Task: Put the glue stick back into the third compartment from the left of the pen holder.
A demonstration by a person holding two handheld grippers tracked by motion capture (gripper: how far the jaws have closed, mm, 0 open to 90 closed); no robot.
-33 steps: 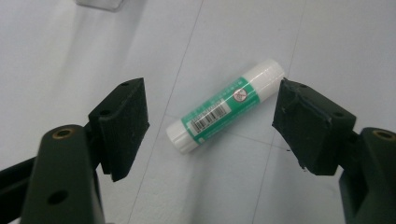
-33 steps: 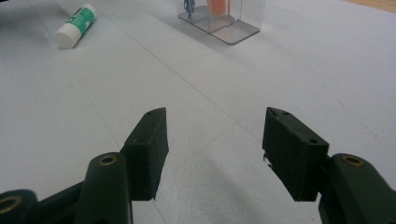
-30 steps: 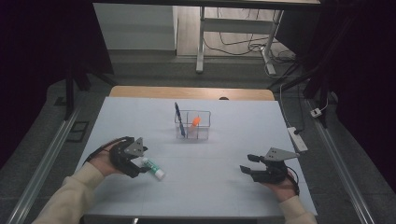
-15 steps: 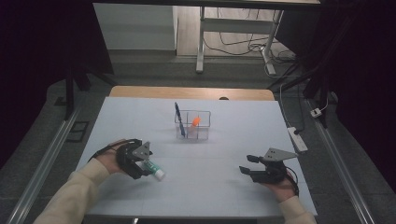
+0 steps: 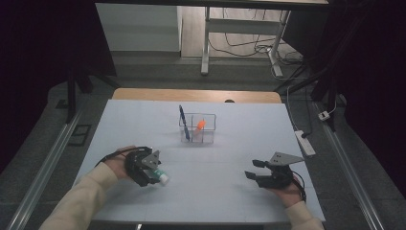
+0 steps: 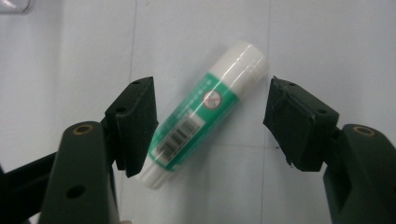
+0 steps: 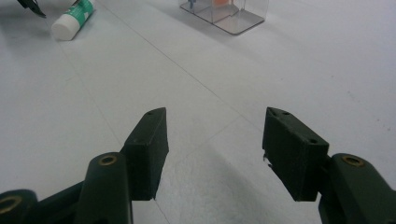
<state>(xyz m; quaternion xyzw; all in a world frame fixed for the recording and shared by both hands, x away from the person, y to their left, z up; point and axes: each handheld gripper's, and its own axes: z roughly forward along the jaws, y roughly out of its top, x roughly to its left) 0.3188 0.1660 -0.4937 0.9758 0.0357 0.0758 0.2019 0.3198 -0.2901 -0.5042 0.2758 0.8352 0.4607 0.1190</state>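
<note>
Down and in comes the left gripper (image 5: 152, 168) compared with a moment back, sinking over the glue stick (image 5: 162, 177) near the front left of the table (image 5: 239, 143), and its jaws have just been closing with the stick between them. From the left gripper view the glue stick (image 6: 205, 112) lies flat on the white tabletop, slanted, white cap pointing up and to the right. One pad sits right at the stick's lower end, touching or a hair off, hard to call. The other pad stands clear of the cap with bare table between. So the jaws are spread around it, not pinching yet.

Over on the right, no change: the right gripper (image 5: 258, 175) holds its place near the front right corner, well apart from the stick. Its own view shows 2 black pads (image 7: 149, 149) spread wide above bare table, nothing between them.

Farther back, near the middle of the table, stands a clear plastic holder (image 5: 197, 129) with a blue pen (image 5: 184, 122) leaning at its left side and something orange (image 5: 201, 125) inside.
</note>
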